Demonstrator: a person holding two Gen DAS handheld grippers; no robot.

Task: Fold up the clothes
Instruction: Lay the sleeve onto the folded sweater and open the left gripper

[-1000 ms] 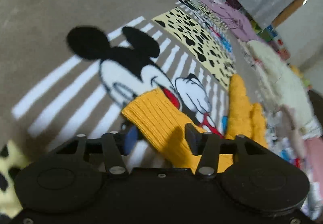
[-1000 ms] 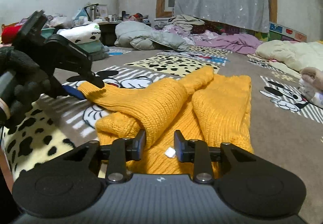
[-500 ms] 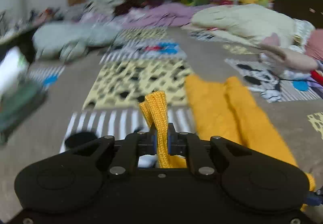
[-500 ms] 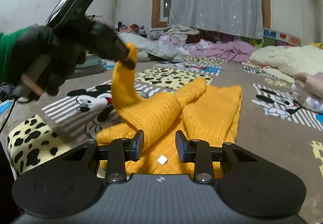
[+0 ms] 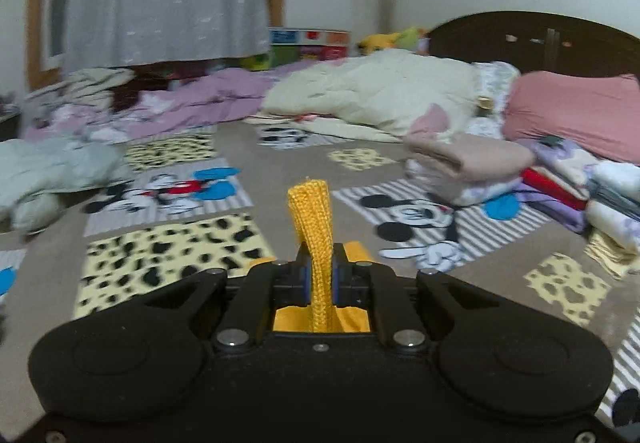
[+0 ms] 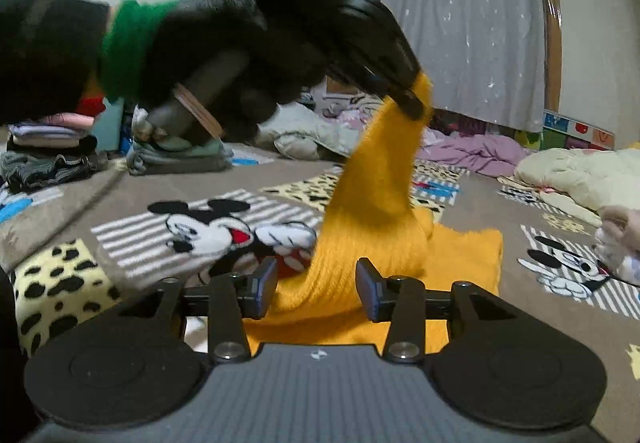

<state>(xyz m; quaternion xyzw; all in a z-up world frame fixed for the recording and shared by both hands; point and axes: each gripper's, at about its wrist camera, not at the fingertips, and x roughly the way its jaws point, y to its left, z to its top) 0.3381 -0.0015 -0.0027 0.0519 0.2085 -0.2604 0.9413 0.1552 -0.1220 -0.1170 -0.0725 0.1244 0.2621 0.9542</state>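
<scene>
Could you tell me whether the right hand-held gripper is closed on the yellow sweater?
No, the right hand-held gripper stands open, its fingers apart on either side of the yellow sweater without pinching it.

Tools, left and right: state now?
Left tool: closed on the cuff of the yellow knitted sweater.
Right tool: open, holding nothing.

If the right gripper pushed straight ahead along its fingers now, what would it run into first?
Most likely the yellow knit sweater: the sleeve lifted by the left gripper hangs just beyond the open right gripper, roughly centred between its fingers. Exact depth is unclear.
</scene>
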